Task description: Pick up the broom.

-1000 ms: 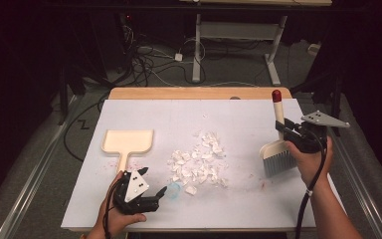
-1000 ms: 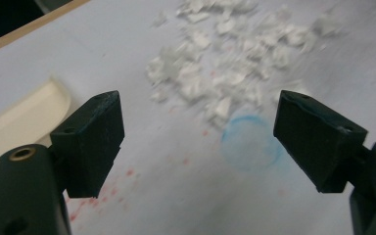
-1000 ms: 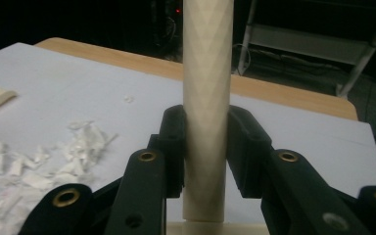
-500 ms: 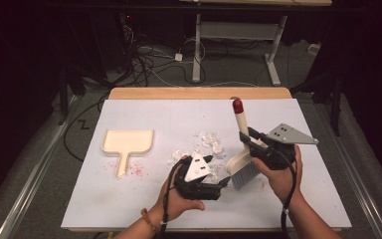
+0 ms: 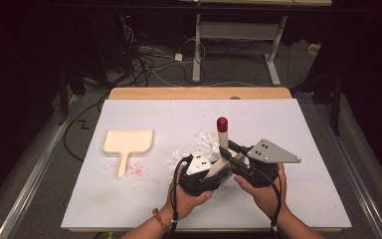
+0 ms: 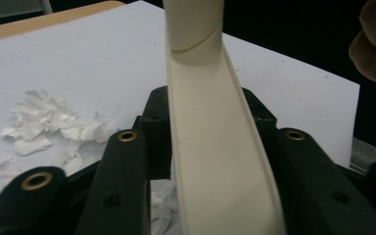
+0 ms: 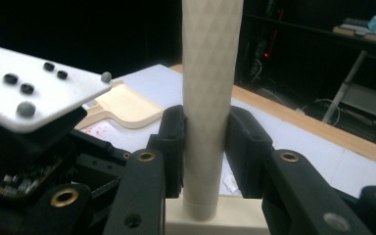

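Two grippers meet at the near middle of the white foam board [image 5: 129, 199], both clamped on one cream plastic hand brush with a red-capped handle [image 5: 222, 137]. The right gripper [image 5: 236, 160] pinches the brush's textured round handle between its black jaws, as the right gripper view shows, with the handle rising upright from the brush's head block. The left gripper [image 5: 218, 175] has just been closing its jaws, and in the left gripper view they now press on the long cream head of the brush from both sides. The bristles seem to face down toward the board, though the hands hide most of them in the high view. Just beyond the brush, toward the far side, lies a pile of torn white paper scraps [image 5: 201, 144]. Well apart at the left rests a cream plastic dustpan with a short handle [image 5: 127, 143], with red specks [image 5: 135, 169] scattered on the board beside that handle.
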Demonstrator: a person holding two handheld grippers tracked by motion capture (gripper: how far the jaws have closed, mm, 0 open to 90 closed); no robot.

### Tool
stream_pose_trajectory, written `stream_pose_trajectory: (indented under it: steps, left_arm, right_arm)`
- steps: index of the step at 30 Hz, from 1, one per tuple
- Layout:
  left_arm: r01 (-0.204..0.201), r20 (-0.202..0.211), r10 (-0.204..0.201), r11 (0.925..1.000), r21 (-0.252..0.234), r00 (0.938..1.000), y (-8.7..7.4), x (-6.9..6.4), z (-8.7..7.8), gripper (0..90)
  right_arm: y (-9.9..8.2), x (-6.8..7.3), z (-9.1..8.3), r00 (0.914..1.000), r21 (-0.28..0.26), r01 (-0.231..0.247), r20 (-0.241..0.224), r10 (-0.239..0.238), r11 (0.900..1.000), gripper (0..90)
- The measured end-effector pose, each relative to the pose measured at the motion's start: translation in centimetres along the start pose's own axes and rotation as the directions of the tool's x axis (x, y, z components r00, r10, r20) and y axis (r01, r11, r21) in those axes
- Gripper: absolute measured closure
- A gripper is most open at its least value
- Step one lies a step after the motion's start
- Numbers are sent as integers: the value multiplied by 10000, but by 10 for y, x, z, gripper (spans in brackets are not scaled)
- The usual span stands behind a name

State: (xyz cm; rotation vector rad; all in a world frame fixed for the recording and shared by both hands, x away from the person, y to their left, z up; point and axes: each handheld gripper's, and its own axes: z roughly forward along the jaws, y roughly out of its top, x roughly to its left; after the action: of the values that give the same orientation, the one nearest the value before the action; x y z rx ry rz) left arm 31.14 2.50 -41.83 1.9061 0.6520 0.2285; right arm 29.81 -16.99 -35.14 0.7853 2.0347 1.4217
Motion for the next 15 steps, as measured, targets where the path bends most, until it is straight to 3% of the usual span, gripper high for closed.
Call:
stream_pose_trajectory:
  steps: [3, 7, 9, 11, 12, 13, 14, 15]
  left_arm:
    - [-534, -1, 534, 9984, 177, 9986, 2, -3, -7, 642]
    - [-1125, 326, 1106, 9916, 639, 9933, 2, -4, -15, 643]
    - [-1326, 512, 1288, 9880, 798, 9904, 3, -3, -19, 643]
    - [-1465, 582, 1419, 9856, 842, 9882, 4, -2, -21, 643]
    - [-1692, 799, 1622, 9814, 906, 9835, 5, -1, -27, 643]
    - [-1692, 799, 1622, 9814, 906, 9835, 5, -1, -27, 643]
    - [-2104, 1095, 1989, 9719, 1059, 9739, 7, -1, -31, 643]
    - [-2104, 1095, 1989, 9719, 1059, 9739, 7, -1, -31, 643]
  right_arm:
    - [2, -2, -6, 9997, -43, 49, -225, -50, 10000, 662]
    - [4, -6, -20, 9974, -832, 278, -647, -332, 9961, 547]
    - [5, -9, -26, 9953, -744, 521, -777, -579, 9959, 514]
    - [3, -13, -33, 9884, -747, 813, -1226, -900, 9939, 503]
    - [1, -16, -37, 9867, -806, 1019, -1189, -1111, 9915, 487]
    - [-1, -19, -41, 9834, -782, 1217, -1256, -1309, 9895, 483]
    - [-6, -23, -46, 9835, -764, 1300, -1166, -1384, 9886, 477]
    - [-8, -27, -49, 9811, -765, 1402, -1232, -1489, 9872, 465]
